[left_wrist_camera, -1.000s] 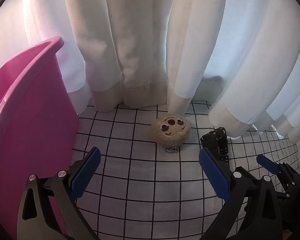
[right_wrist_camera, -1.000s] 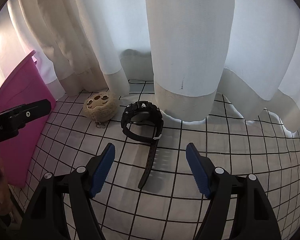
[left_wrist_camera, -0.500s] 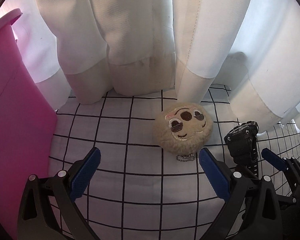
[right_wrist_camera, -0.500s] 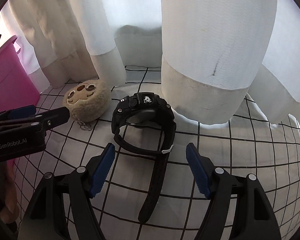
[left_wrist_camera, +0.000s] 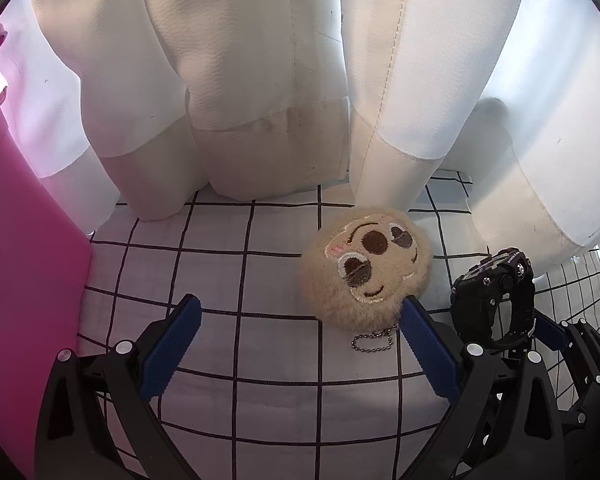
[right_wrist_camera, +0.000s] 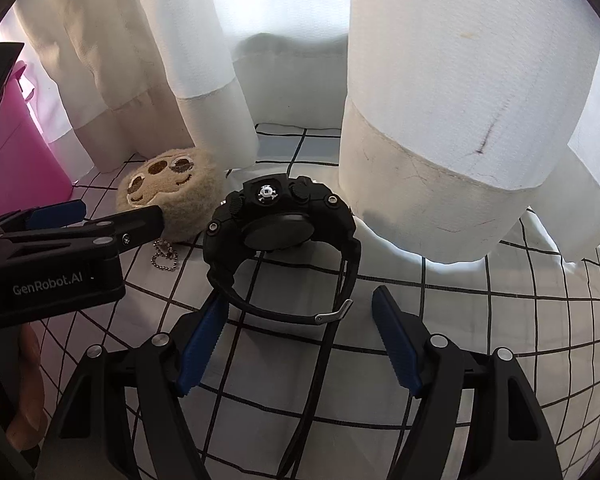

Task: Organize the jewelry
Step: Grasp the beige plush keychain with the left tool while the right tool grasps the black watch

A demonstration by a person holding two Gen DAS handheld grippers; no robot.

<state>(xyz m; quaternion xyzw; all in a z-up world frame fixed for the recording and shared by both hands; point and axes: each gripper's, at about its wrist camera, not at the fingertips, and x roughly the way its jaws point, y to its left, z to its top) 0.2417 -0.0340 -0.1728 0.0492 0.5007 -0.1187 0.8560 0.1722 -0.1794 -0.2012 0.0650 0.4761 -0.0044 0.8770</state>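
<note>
A tan plush face charm [left_wrist_camera: 366, 268] with a small bead chain [left_wrist_camera: 372, 342] lies on the white grid cloth [left_wrist_camera: 236, 280]. My left gripper [left_wrist_camera: 300, 312] is open just in front of it, and its right pad reaches the charm's lower right edge. A black wristwatch [right_wrist_camera: 284, 224] stands on its side to the right of the plush charm [right_wrist_camera: 172, 192]. Its buckled strap [right_wrist_camera: 332, 316] runs down between the open fingers of my right gripper [right_wrist_camera: 300, 300]; the pads do not press on it. In the left wrist view the wristwatch [left_wrist_camera: 494, 296] sits at the right.
A pink plastic bin [left_wrist_camera: 20, 280] stands close on the left. White curtains [left_wrist_camera: 268, 100] hang down onto the cloth right behind both objects. A hand [right_wrist_camera: 24, 400] holds the left gripper [right_wrist_camera: 118, 212], which is close beside the right one.
Both grippers have come down and forward toward the cloth. The plush charm and the watch are now much nearer, and the watch strap lies between the right fingers. Both stay equally wide.
</note>
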